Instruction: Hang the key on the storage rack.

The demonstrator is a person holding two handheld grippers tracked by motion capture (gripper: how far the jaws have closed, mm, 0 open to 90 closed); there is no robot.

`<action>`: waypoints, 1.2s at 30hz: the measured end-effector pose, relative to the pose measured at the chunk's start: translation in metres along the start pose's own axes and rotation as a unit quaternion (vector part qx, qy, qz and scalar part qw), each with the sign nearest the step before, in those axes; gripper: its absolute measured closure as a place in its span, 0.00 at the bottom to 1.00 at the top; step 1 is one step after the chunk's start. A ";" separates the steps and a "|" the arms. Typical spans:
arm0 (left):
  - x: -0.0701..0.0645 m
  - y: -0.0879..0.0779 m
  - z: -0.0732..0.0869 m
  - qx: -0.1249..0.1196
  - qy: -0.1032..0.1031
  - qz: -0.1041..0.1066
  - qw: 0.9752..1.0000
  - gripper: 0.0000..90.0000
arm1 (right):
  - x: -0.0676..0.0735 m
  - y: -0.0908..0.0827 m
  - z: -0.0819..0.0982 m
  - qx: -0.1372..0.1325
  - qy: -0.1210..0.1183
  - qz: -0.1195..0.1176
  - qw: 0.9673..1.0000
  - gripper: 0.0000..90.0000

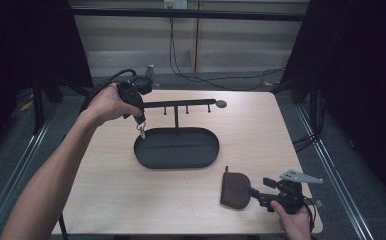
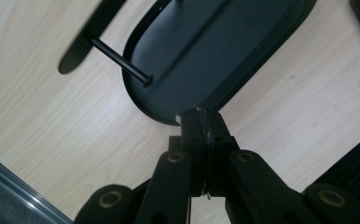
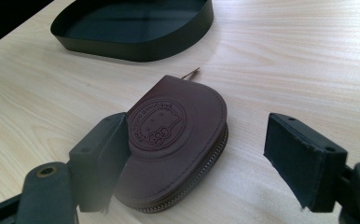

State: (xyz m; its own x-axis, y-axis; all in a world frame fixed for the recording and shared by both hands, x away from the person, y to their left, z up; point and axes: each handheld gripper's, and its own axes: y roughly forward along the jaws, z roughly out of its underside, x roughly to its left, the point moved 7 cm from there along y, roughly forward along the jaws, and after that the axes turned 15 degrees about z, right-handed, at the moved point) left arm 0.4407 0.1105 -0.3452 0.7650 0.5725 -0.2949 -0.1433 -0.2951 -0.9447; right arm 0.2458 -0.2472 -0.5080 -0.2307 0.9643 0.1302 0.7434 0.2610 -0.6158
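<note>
A black stand has an oval tray [image 1: 153,159] and a post that carries a crossbar [image 1: 181,104] with short pegs. My left gripper [image 1: 140,122] hangs over the tray's far left end, just below the bar, shut on a small metal clasp [image 1: 141,131] that dangles from its tips. In the left gripper view the jaws [image 2: 200,116] are pressed together with a thin metal edge between them, above the tray [image 2: 215,51]. A brown zipped leather pouch [image 1: 234,190] lies flat near the front edge. My right gripper [image 1: 258,194] stands open beside it, and the pouch [image 3: 178,135] reaches between its jaws [image 3: 201,140].
The light wooden table [image 1: 106,180] ends close behind the pouch at the front and to the right of my right hand. One peg [image 2: 122,63] of the bar sticks out over the tray's rim. Cables [image 1: 206,80] lie on the floor beyond the table.
</note>
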 end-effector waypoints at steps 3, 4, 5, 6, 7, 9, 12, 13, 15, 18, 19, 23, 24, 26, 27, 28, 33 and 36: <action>0.003 0.000 -0.004 0.003 -0.001 0.000 1.000 1.00 | 0.000 0.000 0.000 0.000 0.004 -0.002 1.000 0.24; 0.004 -0.001 -0.005 0.003 -0.001 0.002 1.000 1.00 | -0.001 0.000 0.000 0.000 0.004 -0.001 1.000 0.24; 0.005 -0.002 -0.007 0.000 0.000 0.002 1.000 1.00 | -0.001 0.000 0.000 0.000 0.004 -0.001 1.000 0.24; 0.006 -0.002 -0.008 -0.003 -0.001 0.005 1.000 1.00 | -0.001 0.000 0.000 0.000 0.004 -0.001 1.000 0.24; 0.008 -0.002 -0.009 -0.003 -0.003 0.002 1.000 1.00 | 0.000 0.000 0.000 -0.001 0.003 -0.002 1.000 0.24; 0.013 -0.003 -0.010 -0.009 -0.012 0.005 1.000 1.00 | 0.000 0.000 0.000 0.001 0.002 -0.001 1.000 0.24; 0.019 -0.004 -0.012 -0.016 -0.025 0.008 1.000 1.00 | 0.000 0.000 0.000 0.001 0.001 -0.002 1.000 0.24; 0.022 -0.004 -0.013 -0.021 -0.030 0.006 0.999 1.00 | 0.000 0.000 0.000 0.001 -0.001 -0.003 1.000 0.24; 0.025 -0.005 -0.014 -0.023 -0.035 0.008 0.999 1.00 | 0.000 0.001 0.000 0.002 0.000 -0.004 1.000 0.24; 0.029 -0.006 -0.015 -0.024 -0.038 0.007 0.999 1.00 | 0.000 0.000 0.000 0.002 0.000 -0.005 1.000 0.24; 0.030 -0.006 -0.016 -0.026 -0.040 0.006 0.999 1.00 | 0.000 0.000 0.000 0.002 0.000 -0.005 1.000 0.24; 0.034 -0.002 -0.018 -0.027 -0.039 0.001 0.999 1.00 | 0.000 0.000 0.000 0.001 -0.001 -0.005 1.000 0.24; 0.035 -0.002 -0.019 -0.028 -0.039 0.003 0.999 1.00 | 0.000 0.000 0.000 0.002 -0.002 -0.005 1.000 0.24; 0.036 -0.001 -0.020 -0.025 -0.038 0.003 0.999 1.00 | 0.000 0.000 0.000 0.002 -0.002 -0.005 1.000 0.24; 0.036 0.001 -0.021 -0.028 -0.036 0.000 0.999 0.99 | 0.000 0.000 0.000 0.002 -0.002 -0.005 1.000 0.24; 0.037 0.002 -0.022 -0.029 -0.032 -0.002 0.999 0.99 | 0.000 0.000 0.000 0.002 -0.002 -0.005 1.000 0.24; 0.039 0.003 -0.024 -0.037 -0.031 -0.009 0.999 0.99 | 0.000 0.001 0.000 0.002 -0.003 -0.007 1.000 0.24; 0.039 0.004 -0.023 -0.035 -0.029 -0.010 0.999 0.99 | 0.001 0.001 0.001 0.004 -0.003 -0.008 1.000 0.24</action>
State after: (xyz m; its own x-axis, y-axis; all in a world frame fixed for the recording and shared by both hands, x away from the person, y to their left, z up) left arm 0.4842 0.1143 -0.3571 0.7293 0.6212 -0.2867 -0.0839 -0.3347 -0.9386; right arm 0.2458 -0.2463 -0.5088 -0.2463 0.9599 0.1343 0.7350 0.2753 -0.6197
